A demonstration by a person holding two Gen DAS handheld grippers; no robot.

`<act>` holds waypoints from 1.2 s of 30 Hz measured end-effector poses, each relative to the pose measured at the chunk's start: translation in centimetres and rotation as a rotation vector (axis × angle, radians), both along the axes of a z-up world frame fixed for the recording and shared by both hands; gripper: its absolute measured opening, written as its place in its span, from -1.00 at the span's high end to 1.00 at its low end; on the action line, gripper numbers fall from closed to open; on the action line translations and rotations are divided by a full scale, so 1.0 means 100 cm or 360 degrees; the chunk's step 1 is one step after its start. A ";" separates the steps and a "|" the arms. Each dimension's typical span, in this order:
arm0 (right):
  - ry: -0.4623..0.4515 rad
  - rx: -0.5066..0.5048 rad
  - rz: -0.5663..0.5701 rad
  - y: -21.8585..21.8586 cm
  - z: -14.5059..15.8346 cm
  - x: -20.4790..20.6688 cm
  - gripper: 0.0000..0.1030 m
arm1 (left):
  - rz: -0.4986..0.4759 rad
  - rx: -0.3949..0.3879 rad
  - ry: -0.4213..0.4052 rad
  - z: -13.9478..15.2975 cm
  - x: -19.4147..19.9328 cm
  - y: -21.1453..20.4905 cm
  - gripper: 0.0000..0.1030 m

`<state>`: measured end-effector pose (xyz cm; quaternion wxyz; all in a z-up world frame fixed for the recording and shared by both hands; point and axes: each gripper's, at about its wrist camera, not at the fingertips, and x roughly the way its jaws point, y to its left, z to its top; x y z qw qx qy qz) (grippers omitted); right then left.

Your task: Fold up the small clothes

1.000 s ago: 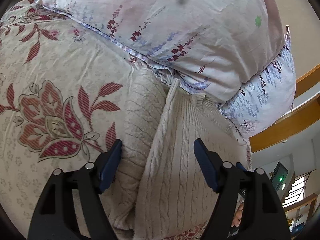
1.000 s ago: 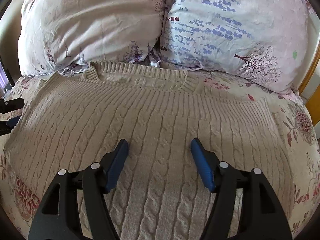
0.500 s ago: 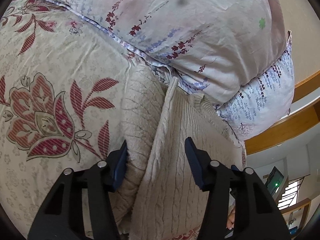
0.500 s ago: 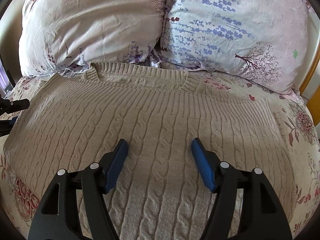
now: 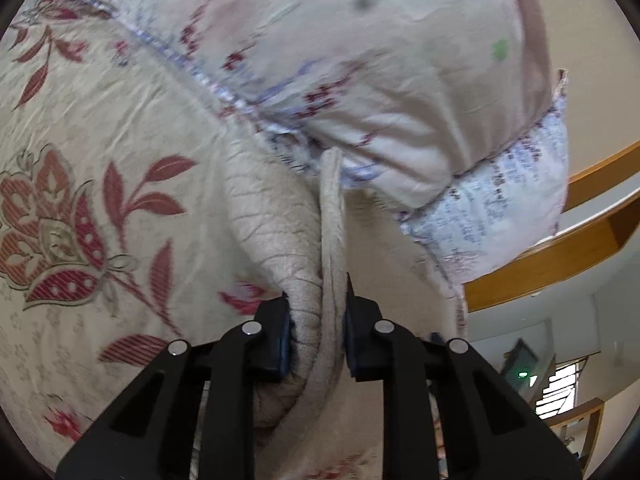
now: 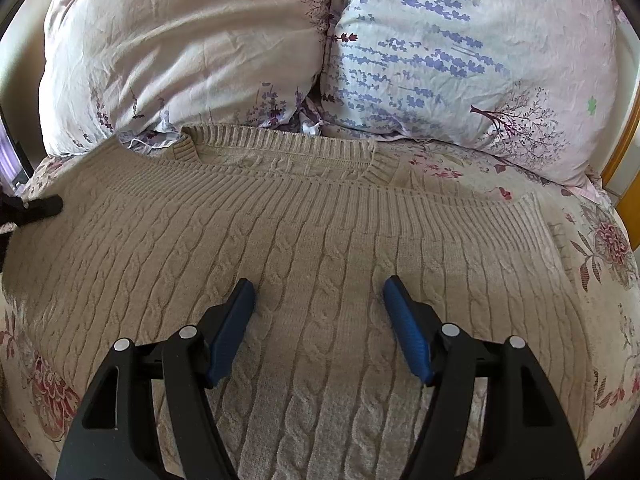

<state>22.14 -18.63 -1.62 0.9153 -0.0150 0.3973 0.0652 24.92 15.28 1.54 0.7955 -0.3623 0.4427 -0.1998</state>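
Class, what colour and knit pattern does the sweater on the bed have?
The sweater is beige with a cable-knit pattern, clearest in the right wrist view.

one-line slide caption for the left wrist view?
Left gripper has just closed on the edge of a beige sweater on a floral bedsheet, below the pillows.

Soft daylight, faint shadows — left wrist view motion-blurred, right wrist view sharp, both fisheye-bent with dark corners.
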 end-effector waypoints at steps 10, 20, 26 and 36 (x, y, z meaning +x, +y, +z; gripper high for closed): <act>-0.0054 0.0268 -0.0025 -0.039 0.015 -0.010 -0.35 | -0.0059 -0.0113 -0.0198 0.048 -0.010 -0.043 0.67; -0.0137 0.0526 -0.0267 -0.132 0.030 -0.034 -0.35 | -0.0341 -0.0296 -0.0277 0.067 -0.006 -0.151 0.69; -0.0146 0.0631 -0.0453 -0.187 0.022 -0.049 -0.35 | -0.0460 -0.0246 -0.0225 0.047 -0.002 -0.232 0.69; -0.0124 0.0879 -0.0425 -0.224 0.030 -0.056 -0.35 | -0.0810 -0.0185 -0.0104 0.028 -0.015 -0.294 0.00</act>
